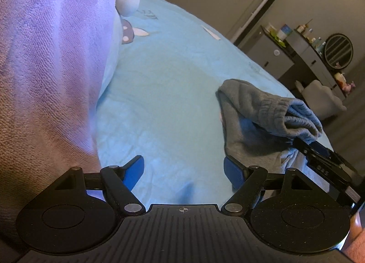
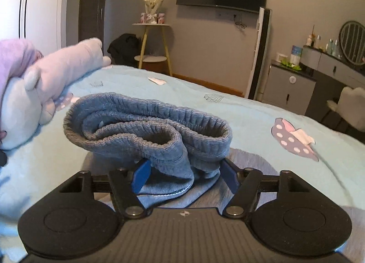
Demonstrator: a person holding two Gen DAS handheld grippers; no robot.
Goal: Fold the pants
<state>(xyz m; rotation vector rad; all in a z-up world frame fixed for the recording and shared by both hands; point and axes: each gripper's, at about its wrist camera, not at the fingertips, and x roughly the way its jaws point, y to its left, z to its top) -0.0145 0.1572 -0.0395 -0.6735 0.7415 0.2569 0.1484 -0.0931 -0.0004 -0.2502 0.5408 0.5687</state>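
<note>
Right tool has the bunched waistband of the gray pants squeezed between its 2 blue pads above the blue bed, and I think it should lift slowly while the left tool stays open and empty nearby.
</note>
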